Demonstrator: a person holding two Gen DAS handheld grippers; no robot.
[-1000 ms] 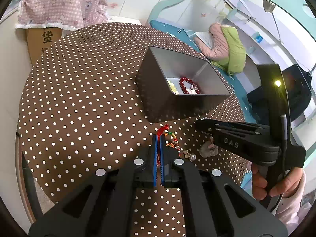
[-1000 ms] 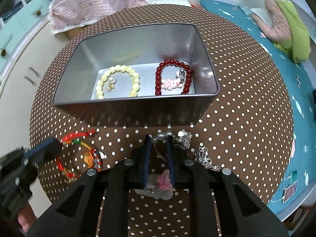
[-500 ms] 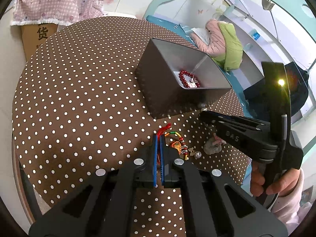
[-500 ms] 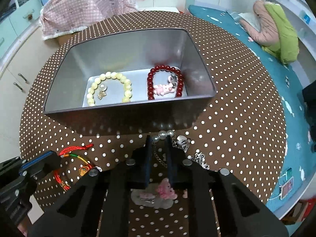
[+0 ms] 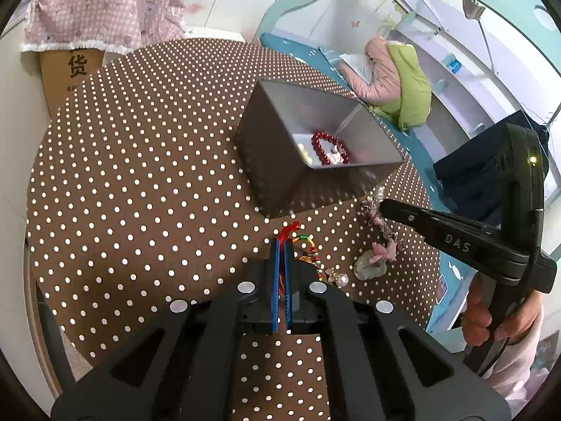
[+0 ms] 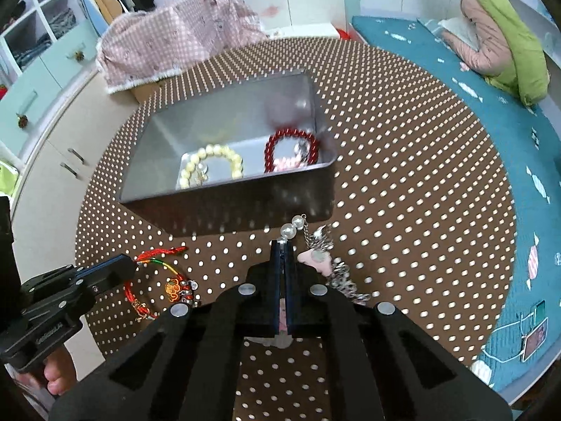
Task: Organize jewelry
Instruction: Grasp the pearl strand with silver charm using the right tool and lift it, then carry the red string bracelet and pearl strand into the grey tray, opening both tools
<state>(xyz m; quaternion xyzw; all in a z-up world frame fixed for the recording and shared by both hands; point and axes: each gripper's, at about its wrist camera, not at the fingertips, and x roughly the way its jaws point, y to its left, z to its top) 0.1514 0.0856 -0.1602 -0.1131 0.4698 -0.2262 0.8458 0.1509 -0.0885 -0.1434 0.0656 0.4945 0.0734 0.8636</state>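
**Both grippers loaded, tin waiting**

We have a piece of jewelry in each hand. Our left gripper (image 5: 281, 245) has its blue pads pressed narrow on the red cord bracelet (image 6: 157, 273), whose tassel pokes out past the tips while its beaded loop trails on the dotted tablecloth (image 5: 122, 175) just beside the fingers. Our right gripper (image 6: 284, 245) is pinched tight on the pearl chain (image 6: 292, 228): two pearls stand clear of the tips, and the silver links with a pink charm hang down to the right, apparently partly lifted off the cloth.

The metal tin (image 6: 228, 207) sits on the table just beyond both grippers. Inside it lie the cream bead bracelet (image 6: 210, 165) on the left and the dark red bead bracelet (image 6: 291, 151) on the right, so we judge the sorting to be about half done, with the carry into the tin as the step in hand.

Next, each gripper needs to rise enough for its dangling piece to clear the near wall, move over the open floor of the tin, and release there. The loose chain could snag on the rim, so it wants extra height.
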